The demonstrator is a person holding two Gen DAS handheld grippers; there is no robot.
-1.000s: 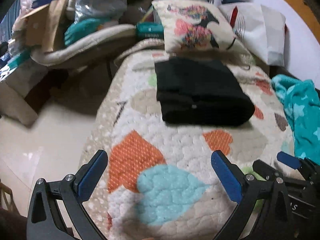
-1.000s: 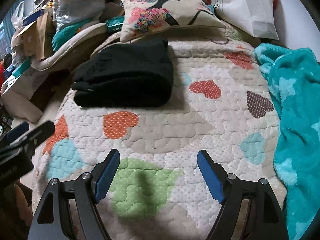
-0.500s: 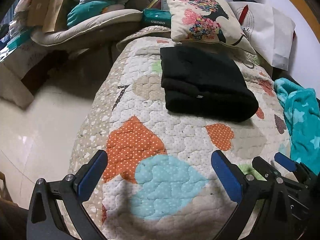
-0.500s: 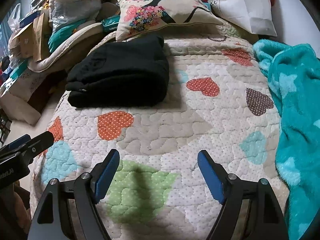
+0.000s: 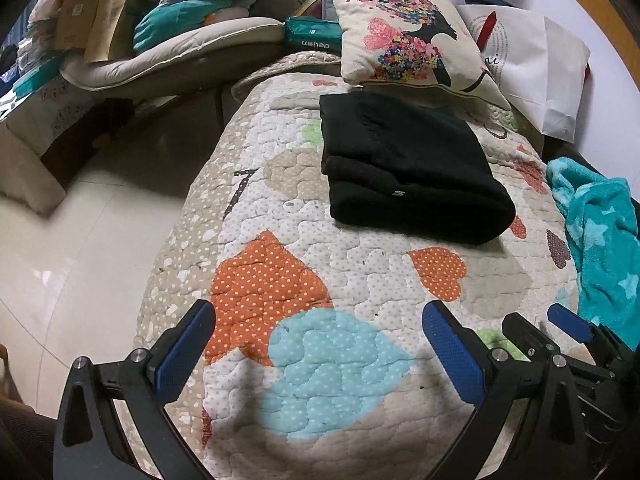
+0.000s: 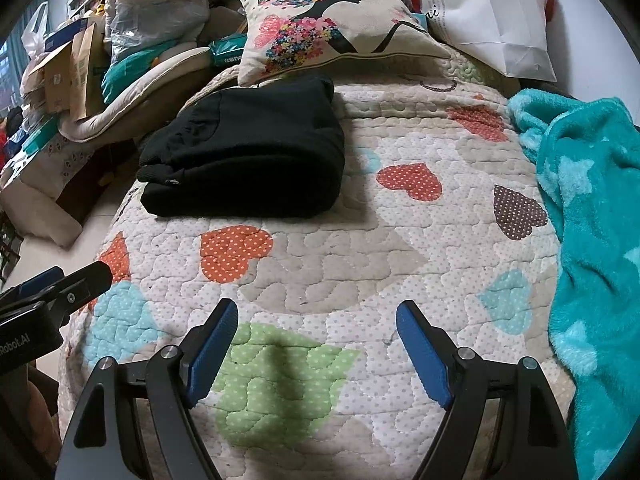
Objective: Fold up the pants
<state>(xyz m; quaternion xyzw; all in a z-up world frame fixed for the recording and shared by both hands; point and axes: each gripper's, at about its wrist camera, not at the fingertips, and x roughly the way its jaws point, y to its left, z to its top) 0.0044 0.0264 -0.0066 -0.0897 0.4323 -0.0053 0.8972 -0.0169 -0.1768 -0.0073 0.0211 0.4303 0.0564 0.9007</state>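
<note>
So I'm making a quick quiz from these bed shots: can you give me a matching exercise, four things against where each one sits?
Things:
1. black pants
2. printed cushion
3. teal blanket
4. right gripper

Places:
a. along the right edge of the quilt
b. at the head of the bed, propped just behind the pants
c. over the green heart patch, jaws open and empty
d. folded on the left part of the quilt

Pairs: 1-d, 2-b, 3-a, 4-c
</note>
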